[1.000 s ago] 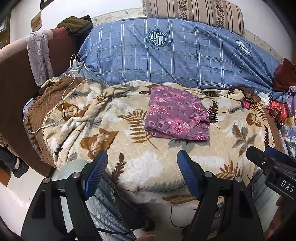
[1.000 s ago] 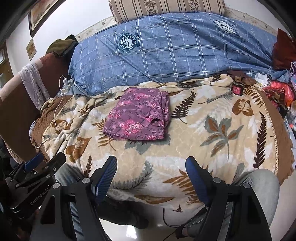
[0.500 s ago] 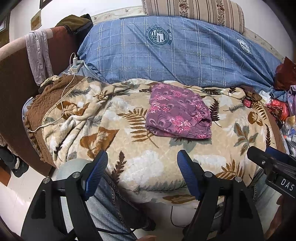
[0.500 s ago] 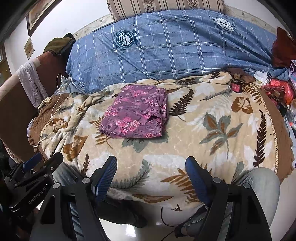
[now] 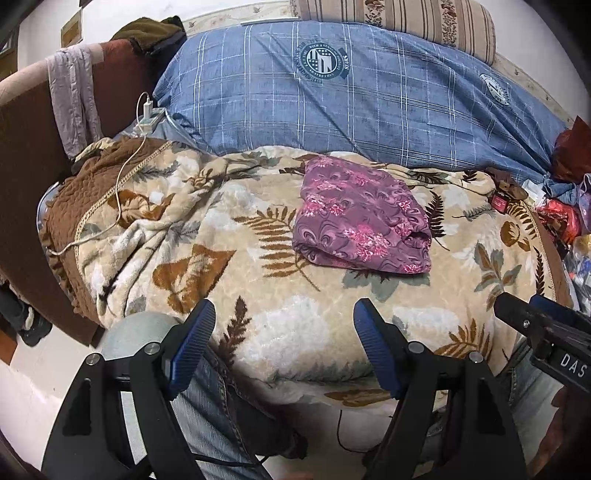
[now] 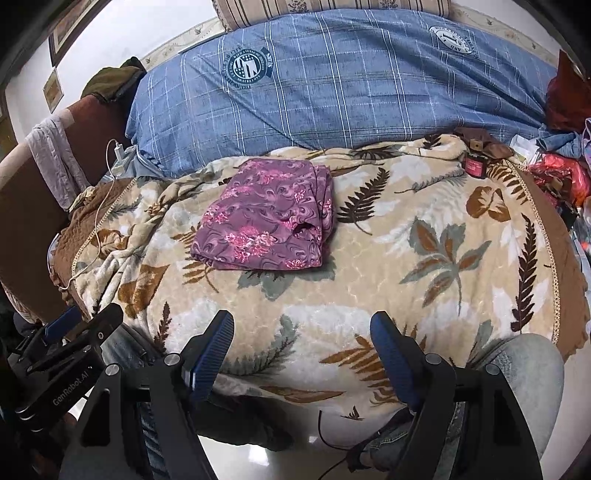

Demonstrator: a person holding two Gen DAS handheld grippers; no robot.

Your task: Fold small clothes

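- Blanket (image 5: 229, 236) — beige plush with brown and grey leaf print, a brown quilted border along its left and right edges; the landmark for everything below.
- Garment (image 5: 362, 218) — purple cloth with pink flowers, folded into a rough rectangle, lying flat on the blanket towards its far edge, left of centre in the right wrist view (image 6: 266, 218). Nothing touches it.
- Left gripper (image 5: 284, 339) — black frame, blue ribbed pads, jaws spread with nothing between them; it hangs over the blanket's near edge, well apart from the garment.
- Right gripper (image 6: 303, 350) — same make, jaws likewise spread and empty, over the near edge of the blanket; well apart from the garment. Its tip shows at the right edge of the left wrist view.
- Duvet (image 5: 369, 96) — blue check with round crests, bunched behind the blanket's far edge.
- Pillow (image 5: 406, 18) — striped, behind the duvet.
- Cable (image 5: 118, 192) — white, trailing from a charger across the blanket's left border.
- Jar (image 6: 474, 166) — small, dark red, at the blanket's far right corner, beside a brown object that I cannot tell apart.
- Knees (image 6: 524, 369) — a person's legs in pale jeans, under the blanket's near edge.
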